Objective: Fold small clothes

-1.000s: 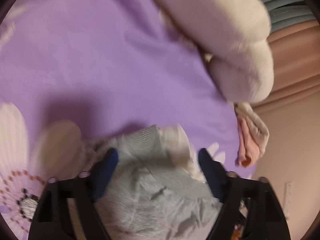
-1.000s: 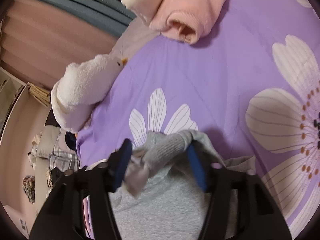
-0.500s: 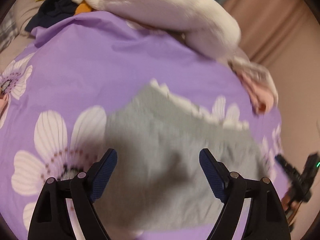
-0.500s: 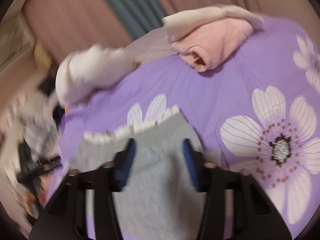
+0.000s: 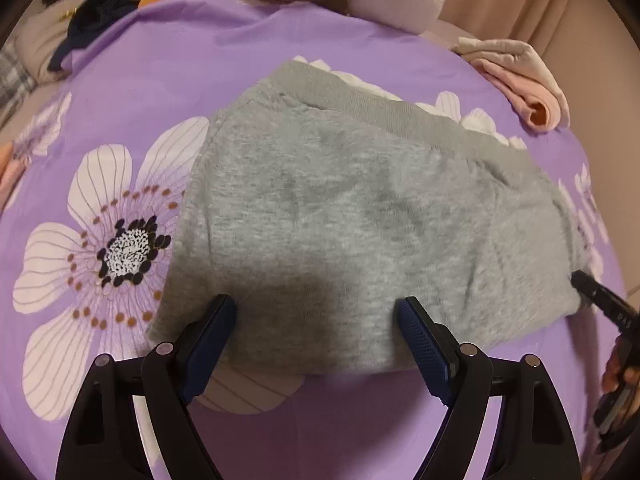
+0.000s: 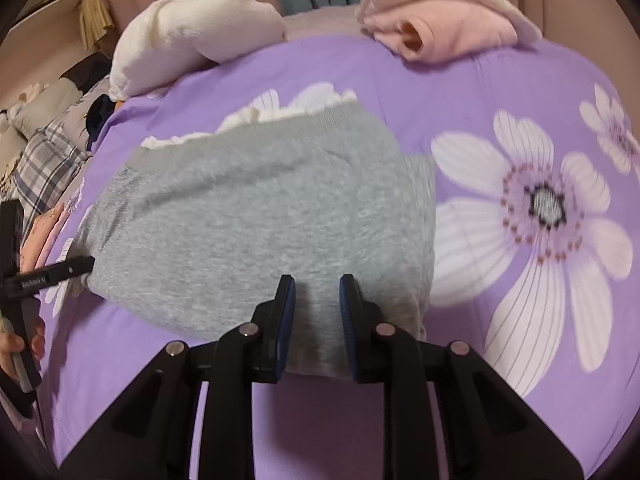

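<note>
A small grey knit garment (image 5: 352, 216) with a ribbed band and a white ruffle lies folded flat on the purple flowered bedspread (image 5: 160, 80); it also shows in the right wrist view (image 6: 248, 216). My left gripper (image 5: 316, 320) is wide open and empty, hovering over the garment's near edge. My right gripper (image 6: 316, 300) hovers over the garment's near right edge with its jaws narrowly apart and nothing between them. The right gripper's tip shows at the left wrist view's right edge (image 5: 600, 300); the left gripper's tip shows at the right wrist view's left edge (image 6: 52, 272).
A folded pink garment (image 6: 440, 36) lies at the far edge of the bed. A white plush toy (image 6: 192, 44) lies at the back. A dark cloth (image 5: 92, 24) and plaid fabric (image 6: 44, 160) lie off the left side. Curtains hang behind.
Both grippers let go of the grey garment and drew back from it. The garment now lies folded flat on the bedspread. The right jaws have narrowed.
</note>
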Motion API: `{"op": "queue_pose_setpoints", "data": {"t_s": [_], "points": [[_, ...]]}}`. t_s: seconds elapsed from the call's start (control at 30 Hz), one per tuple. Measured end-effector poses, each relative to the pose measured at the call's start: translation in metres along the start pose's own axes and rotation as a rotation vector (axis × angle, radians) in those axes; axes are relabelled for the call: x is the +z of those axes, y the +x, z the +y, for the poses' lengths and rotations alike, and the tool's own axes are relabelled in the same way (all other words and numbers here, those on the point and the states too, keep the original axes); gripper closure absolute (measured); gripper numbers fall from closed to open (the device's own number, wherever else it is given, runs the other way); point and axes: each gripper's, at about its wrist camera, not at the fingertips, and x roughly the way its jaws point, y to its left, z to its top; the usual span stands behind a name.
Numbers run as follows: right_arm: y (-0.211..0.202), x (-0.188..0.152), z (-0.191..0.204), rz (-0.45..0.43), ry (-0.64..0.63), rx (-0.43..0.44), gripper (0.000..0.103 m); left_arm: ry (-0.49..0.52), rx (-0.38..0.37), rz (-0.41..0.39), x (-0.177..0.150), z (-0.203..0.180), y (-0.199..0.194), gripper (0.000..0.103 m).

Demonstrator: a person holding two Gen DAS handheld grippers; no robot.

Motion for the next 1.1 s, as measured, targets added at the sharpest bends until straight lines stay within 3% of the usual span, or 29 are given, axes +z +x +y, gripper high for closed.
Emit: {"op": "queue_pose_setpoints", "data": {"t_s": [0.17,0.37,0.47,0.53,0.7,0.97,1.1], "points": [[0.001,-0.01,0.007,0.006,-0.038,-0.028,0.082,0.045,0.025,0.005,-0.009,-0.007,-0.001,0.02],[-0.006,-0.011,0.002,0.001,0.037,0.012,0.081,-0.053,-0.042,0.0,-0.022,0.008,-0.017,0.02],[-0.022,-0.012,0.011,-0.033,0.008,0.008,0.073,-0.128,-0.091,-0.005,-0.033,0.021,-0.03,0.02],[-0.031,-0.014,0.021,-0.068,-0.022,0.038,0.059,-0.192,-0.123,-0.021,-0.042,0.034,-0.038,0.02],[-0.027,-0.012,0.049,-0.084,-0.076,0.101,0.059,-0.353,-0.223,-0.027,-0.055,0.066,-0.043,0.02],[-0.002,-0.007,0.099,-0.101,-0.134,0.196,0.062,-0.442,-0.364,-0.02,-0.055,0.075,-0.037,0.02],[0.013,-0.003,0.118,-0.085,-0.155,0.209,0.07,-0.458,-0.395,-0.023,-0.046,0.075,-0.031,0.02]]}}
